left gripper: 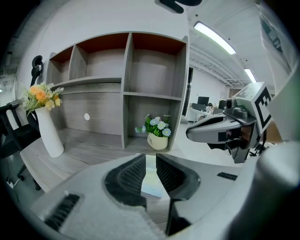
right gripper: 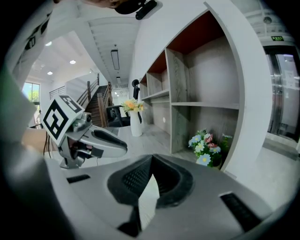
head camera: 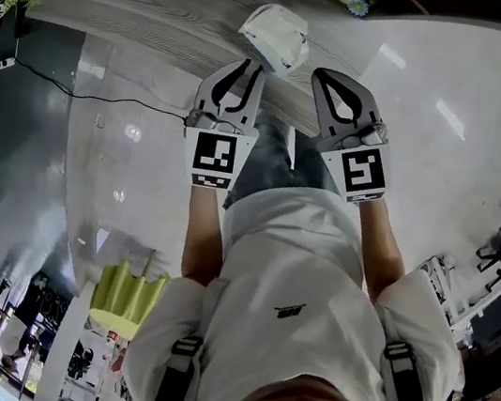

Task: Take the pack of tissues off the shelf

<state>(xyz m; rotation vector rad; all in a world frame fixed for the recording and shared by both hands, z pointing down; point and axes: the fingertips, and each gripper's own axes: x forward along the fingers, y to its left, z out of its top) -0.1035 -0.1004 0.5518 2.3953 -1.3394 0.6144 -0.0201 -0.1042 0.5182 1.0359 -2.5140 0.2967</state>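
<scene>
The pack of tissues (head camera: 276,35), a pale crumpled packet, hangs tilted at the tips of my left gripper (head camera: 256,64) above the wooden table's edge. In the left gripper view only a thin pale strip of the pack (left gripper: 151,180) shows in the narrow gap of my left gripper (left gripper: 151,157), which is shut on it. My right gripper (head camera: 321,72) is just right of the pack, its fingers together. In the right gripper view a thin white sheet (right gripper: 149,199) stands pinched in my right gripper (right gripper: 151,161); I cannot tell what it is.
A wooden shelf unit (left gripper: 129,93) stands ahead, with a small pot of flowers (left gripper: 158,133) in its lower right compartment. A white vase of flowers (left gripper: 47,126) stands on the grey wooden table (head camera: 150,7). A yellow-green chair (head camera: 125,298) is on the floor behind me.
</scene>
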